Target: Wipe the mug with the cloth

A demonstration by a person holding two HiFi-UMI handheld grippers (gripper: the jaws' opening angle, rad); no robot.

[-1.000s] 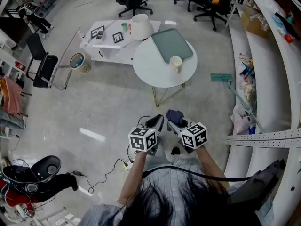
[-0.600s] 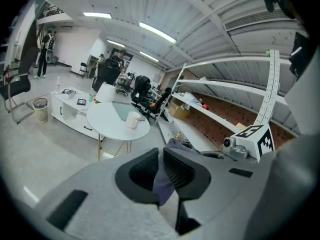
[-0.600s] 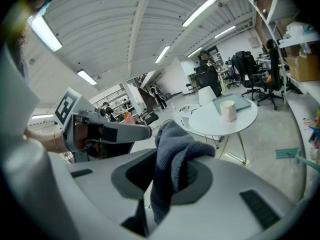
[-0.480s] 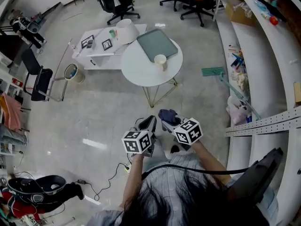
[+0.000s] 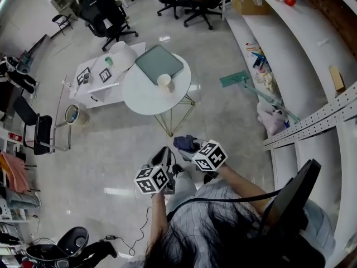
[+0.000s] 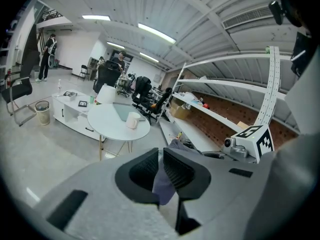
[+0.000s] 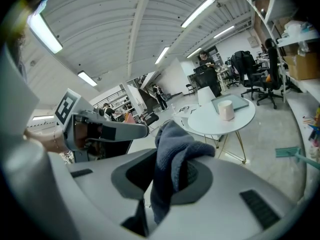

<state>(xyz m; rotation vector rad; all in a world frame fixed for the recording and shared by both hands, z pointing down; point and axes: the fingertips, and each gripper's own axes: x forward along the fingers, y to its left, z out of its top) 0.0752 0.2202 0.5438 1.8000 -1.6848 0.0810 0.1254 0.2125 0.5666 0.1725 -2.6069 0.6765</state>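
Observation:
A cream mug (image 5: pixel 164 81) stands on a round white table (image 5: pixel 142 96), beside a green tray (image 5: pixel 159 63) and well ahead of both grippers. It also shows far off as the mug (image 6: pixel 132 120) and the mug (image 7: pixel 226 109). My right gripper (image 5: pixel 189 148) is shut on a dark blue-grey cloth (image 5: pixel 186 143). That cloth (image 7: pixel 172 149) bulges over the jaws and hangs down between them. My left gripper (image 5: pixel 166 153) is held close beside it. Its jaws stand in a narrow slit filled with cloth-coloured fabric (image 6: pixel 162 184), and the cloth (image 6: pixel 177 145) bunches at the tips.
A low white table (image 5: pixel 106 80) with a white shade stands left of the round one. A bin (image 5: pixel 72 114), office chairs (image 5: pixel 106 10), long shelves (image 5: pixel 290 49) on the right, a green broom (image 5: pixel 237 80) and a floor cable (image 5: pixel 136 228) surround me. People stand far off.
The round table with the mug has shifted up and left in the head view and looks smaller. Both grippers stay side by side with the cloth, lower in the picture.

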